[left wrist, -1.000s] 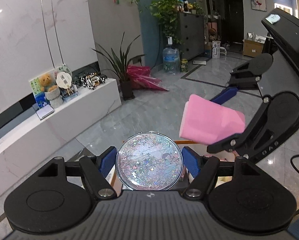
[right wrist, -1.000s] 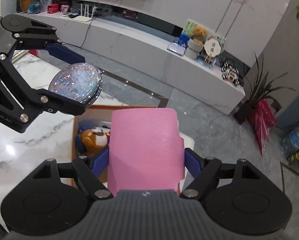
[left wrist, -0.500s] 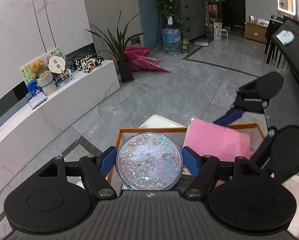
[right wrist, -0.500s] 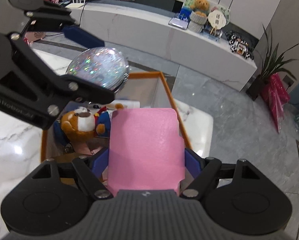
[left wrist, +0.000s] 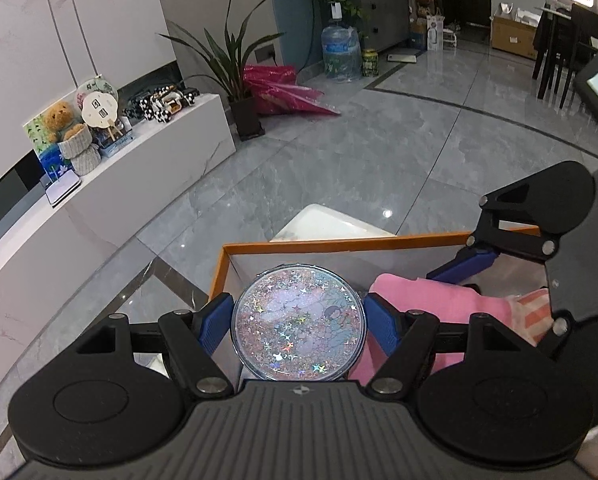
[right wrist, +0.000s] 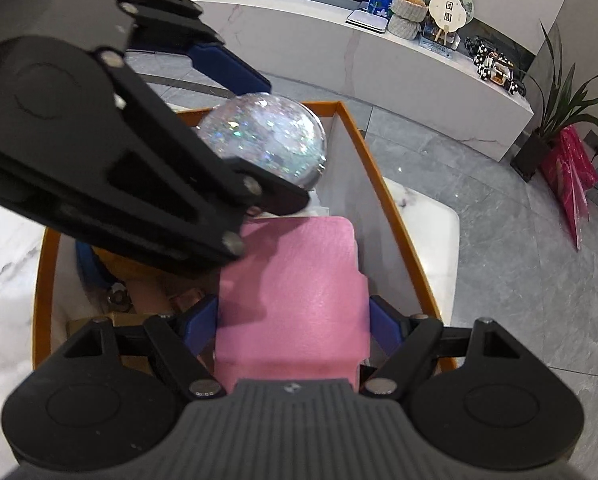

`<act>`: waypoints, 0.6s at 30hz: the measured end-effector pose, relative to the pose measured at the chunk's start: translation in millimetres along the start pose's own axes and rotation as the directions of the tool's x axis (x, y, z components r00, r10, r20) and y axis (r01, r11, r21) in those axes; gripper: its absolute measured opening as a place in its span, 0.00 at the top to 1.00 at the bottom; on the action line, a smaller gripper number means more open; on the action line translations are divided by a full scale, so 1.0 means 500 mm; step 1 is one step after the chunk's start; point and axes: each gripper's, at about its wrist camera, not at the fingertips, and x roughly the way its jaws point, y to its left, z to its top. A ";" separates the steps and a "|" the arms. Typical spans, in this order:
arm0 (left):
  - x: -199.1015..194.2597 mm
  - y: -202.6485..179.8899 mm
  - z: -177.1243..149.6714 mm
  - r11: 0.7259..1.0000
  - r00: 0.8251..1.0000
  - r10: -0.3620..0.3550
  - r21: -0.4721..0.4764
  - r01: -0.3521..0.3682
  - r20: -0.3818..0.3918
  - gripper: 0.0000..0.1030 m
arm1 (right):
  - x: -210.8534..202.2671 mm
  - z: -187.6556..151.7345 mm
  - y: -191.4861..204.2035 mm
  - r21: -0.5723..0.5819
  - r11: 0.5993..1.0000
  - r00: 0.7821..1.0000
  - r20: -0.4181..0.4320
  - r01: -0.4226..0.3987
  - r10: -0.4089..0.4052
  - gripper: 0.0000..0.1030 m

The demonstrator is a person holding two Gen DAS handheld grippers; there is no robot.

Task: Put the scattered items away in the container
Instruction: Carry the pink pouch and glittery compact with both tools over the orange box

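Now both claws hang over the orange-rimmed cardboard box (right wrist: 395, 208): left claw (left wrist: 299, 322) pinches a round glitter-filled clear disc (left wrist: 299, 326), right claw (right wrist: 293, 320) pinches a pink foam block (right wrist: 295, 296). Next, prob.: lower w/ care, then spread.

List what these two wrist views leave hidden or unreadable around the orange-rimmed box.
- Box contents: in the right wrist view the left gripper and the pink foam block cover most of them; only scraps of orange and blue show.
- Glitter disc: its underside faces away in both views.
- Box floor: in the left wrist view the disc and the right gripper hide it.
- Box's near rim: gripper bodies hide it in both views.
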 end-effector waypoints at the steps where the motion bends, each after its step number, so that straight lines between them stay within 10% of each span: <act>1: 0.006 0.001 0.002 1.000 1.000 0.002 -0.001 -0.002 -0.006 0.19 | 0.003 0.002 0.001 0.001 1.000 1.000 -0.001 -0.002 0.002 0.21; 18: 0.058 0.021 0.001 1.000 0.998 0.023 -0.002 -0.023 -0.061 0.18 | 0.043 0.014 -0.001 -0.005 1.000 1.000 -0.029 -0.002 0.002 0.21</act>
